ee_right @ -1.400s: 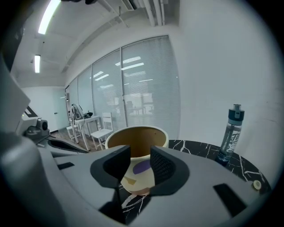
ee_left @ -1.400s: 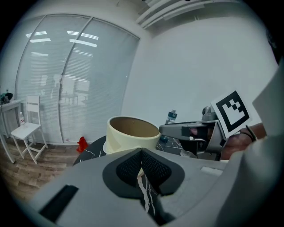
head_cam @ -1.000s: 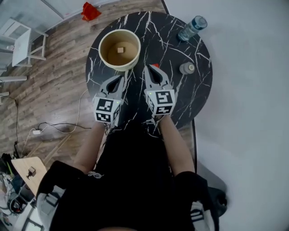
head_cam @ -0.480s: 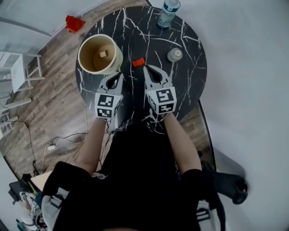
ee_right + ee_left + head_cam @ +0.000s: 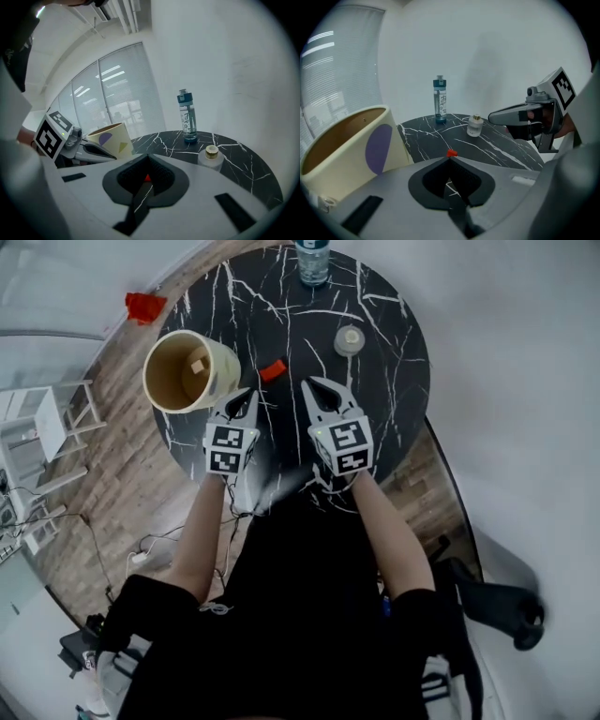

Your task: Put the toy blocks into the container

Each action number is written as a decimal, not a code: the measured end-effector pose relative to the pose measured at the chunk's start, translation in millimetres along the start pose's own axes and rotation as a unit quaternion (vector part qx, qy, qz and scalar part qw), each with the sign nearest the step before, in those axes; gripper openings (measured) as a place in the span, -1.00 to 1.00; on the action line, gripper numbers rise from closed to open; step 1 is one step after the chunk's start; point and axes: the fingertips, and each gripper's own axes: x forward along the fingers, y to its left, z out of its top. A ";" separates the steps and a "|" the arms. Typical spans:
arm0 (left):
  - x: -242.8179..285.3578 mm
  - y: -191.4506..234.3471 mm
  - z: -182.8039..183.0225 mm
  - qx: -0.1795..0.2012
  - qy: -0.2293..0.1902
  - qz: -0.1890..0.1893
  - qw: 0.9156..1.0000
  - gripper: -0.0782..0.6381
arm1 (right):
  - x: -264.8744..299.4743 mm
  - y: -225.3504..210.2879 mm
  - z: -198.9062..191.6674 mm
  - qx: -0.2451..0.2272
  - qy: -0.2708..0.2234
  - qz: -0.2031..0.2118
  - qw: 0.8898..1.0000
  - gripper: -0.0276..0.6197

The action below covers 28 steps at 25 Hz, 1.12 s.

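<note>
Pointing toward the far side of a round black marble table (image 5: 394, 381), two hand-held grippers sit side by side over its near half, and we see both empty. The left gripper (image 5: 250, 392) has its jaws pressed together with nothing between them. The right gripper (image 5: 313, 383) shows the same in its own view — jaws shut tight, holding nothing.

A small red toy block (image 5: 273, 370) lies on the tabletop just beyond the two sets of tips, between them and closer to the left one, touched by neither. We find the container (image 5: 223, 360) — a cream tub with a purple shape on its wall — standing at the table's left edge, just left of the left gripper and of the red block. One pale wooden block (image 5: 198, 365) already sits on its floor.

Farther off, a clear water bottle (image 5: 313, 261) with a teal cap stands upright at the far rim. A small white jar (image 5: 350, 339) sits to the right of the red block, well apart from it. Off the table to the far left, a red object (image 5: 145, 307) lies on the wood floor.
</note>
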 end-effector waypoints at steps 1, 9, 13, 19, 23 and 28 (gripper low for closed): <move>4.8 -0.2 -2.0 -0.001 0.007 0.001 1.000 -0.78 | 0.4 -3.3 -3.2 0.005 0.001 0.000 1.000 -0.92; 39.4 1.7 -19.6 0.029 0.062 0.010 0.998 -0.78 | -0.6 -22.7 -33.0 0.038 0.020 0.002 0.999 -0.92; 57.5 3.6 -23.7 0.045 0.081 0.016 0.996 -0.64 | -2.1 -32.7 -42.4 0.050 0.028 0.003 0.998 -0.92; 81.9 0.9 -33.8 0.037 0.121 -0.002 0.992 -0.35 | -3.0 -43.6 -47.7 0.055 0.037 0.005 0.998 -0.92; 92.6 2.2 -31.7 0.058 0.132 0.004 0.990 -0.22 | -6.0 -54.4 -50.2 0.063 0.042 -0.001 0.997 -0.92; 105.8 4.7 -38.6 0.045 0.147 0.001 0.988 -0.20 | -7.6 -58.6 -53.5 0.064 0.047 -0.001 0.997 -0.92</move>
